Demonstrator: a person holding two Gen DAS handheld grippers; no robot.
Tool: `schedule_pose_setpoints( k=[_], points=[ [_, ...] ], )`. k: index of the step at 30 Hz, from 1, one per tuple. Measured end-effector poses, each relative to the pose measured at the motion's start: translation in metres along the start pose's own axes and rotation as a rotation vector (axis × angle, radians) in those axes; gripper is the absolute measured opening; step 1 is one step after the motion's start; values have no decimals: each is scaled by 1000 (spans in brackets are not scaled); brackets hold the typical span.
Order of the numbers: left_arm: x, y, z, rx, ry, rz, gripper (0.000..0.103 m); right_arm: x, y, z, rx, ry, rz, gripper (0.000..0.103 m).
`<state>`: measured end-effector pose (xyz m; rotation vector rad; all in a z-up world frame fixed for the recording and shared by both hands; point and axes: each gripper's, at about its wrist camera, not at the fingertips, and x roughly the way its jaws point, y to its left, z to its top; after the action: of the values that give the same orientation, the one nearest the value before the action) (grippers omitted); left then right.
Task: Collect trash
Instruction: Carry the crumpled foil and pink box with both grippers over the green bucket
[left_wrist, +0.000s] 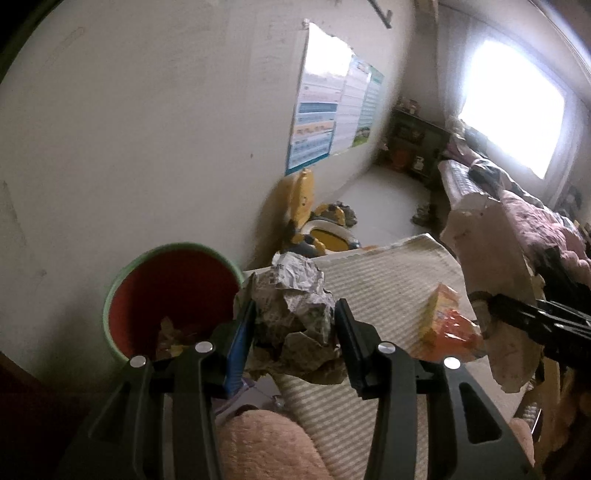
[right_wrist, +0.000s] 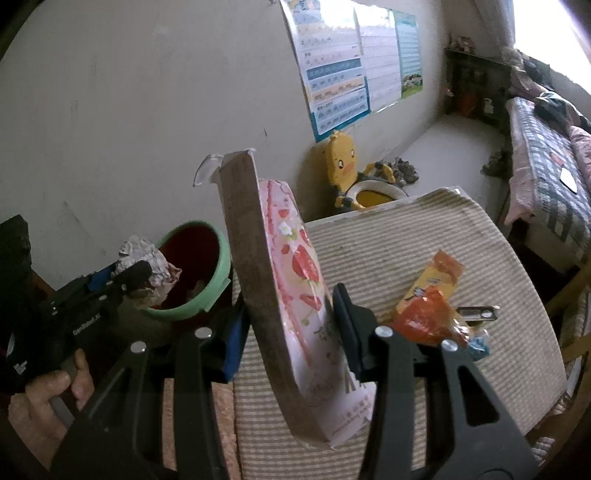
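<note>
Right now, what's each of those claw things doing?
Left gripper: closed on a crumpled paper wad, beside the bin.
Right gripper: closed on a pink box.

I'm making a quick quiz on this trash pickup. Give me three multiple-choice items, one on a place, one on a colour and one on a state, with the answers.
1. Where is the orange snack wrapper?
A. On the striped table top
B. Inside the bin
C. On the bed

2. What colour is the rim of the bin?
A. Blue
B. Light green
C. Black

3. What is the right gripper doing?
A. Hanging open with nothing in it
B. Closed on a pink box printed with strawberries
C. Closed on a spoon

Answers:
1 A, the wrapper lies flat on the striped surface, to the right of the held box.
2 B, a light green rim rings the bin's red inside.
3 B, both pads press the sides of the box, which stands upright between them.
</note>
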<state>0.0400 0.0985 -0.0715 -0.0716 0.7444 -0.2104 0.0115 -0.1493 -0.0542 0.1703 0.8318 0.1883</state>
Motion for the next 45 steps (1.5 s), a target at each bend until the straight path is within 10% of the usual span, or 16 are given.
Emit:
schedule_pose_setpoints(
  k=[45],
  points=[
    [74,151,5,-203,58,171,41,165,135,50,-143,207,144,43]
  ],
)
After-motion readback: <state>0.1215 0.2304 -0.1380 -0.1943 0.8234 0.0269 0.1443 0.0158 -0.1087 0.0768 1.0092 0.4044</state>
